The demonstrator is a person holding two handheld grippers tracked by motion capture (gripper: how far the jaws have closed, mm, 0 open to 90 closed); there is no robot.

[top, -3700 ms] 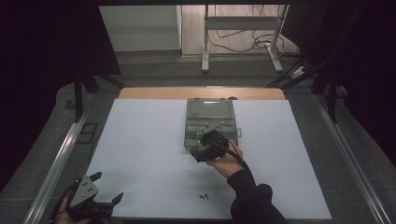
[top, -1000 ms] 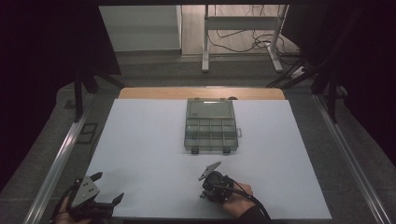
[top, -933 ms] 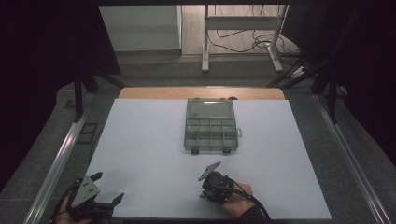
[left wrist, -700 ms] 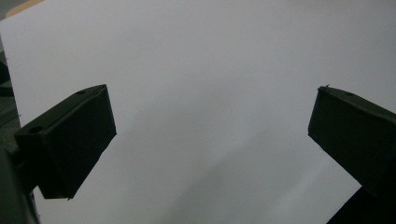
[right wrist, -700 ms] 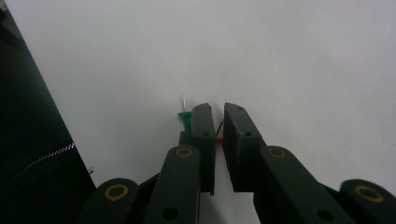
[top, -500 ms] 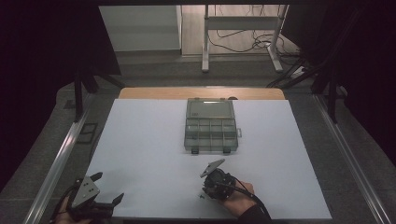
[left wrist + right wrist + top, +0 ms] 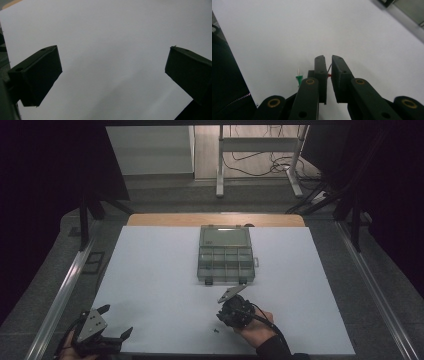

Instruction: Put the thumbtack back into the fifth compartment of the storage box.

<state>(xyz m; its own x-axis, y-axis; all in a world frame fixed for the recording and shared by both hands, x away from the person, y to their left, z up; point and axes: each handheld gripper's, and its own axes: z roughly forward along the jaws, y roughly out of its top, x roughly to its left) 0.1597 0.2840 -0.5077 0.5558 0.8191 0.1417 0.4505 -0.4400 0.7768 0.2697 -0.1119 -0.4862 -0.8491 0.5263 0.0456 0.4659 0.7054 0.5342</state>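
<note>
Right claw (image 7: 328, 72) has its two black jaws squeezed almost together on a tiny red pin (image 7: 329, 74). You can see a bit of red and a thin metal point peeking out between the jaws in the right gripper view. A green pin (image 7: 298, 79) lies on the white surface (image 7: 160, 270) just beside the claw, not touched.

A few seconds ago this claw was up at the clear box (image 7: 225, 254) with the little compartments. Now, in the high view, the right claw (image 7: 231, 312) is back near the person's edge of the surface, well apart from the box. A second ago it was low over the spot where the pins lie, and since then it has hardly moved. The box has stayed in the same place.

I think this means the claw went back for another pin and has just pinched the red one. The next job looks like carrying it over to the box and dropping it into a compartment. The pin is very small and thin, so it could slip out or twist on the way.

Left claw (image 7: 111, 327) waits at the near left corner with its jaws wide apart and nothing between them. It has not moved.
</note>
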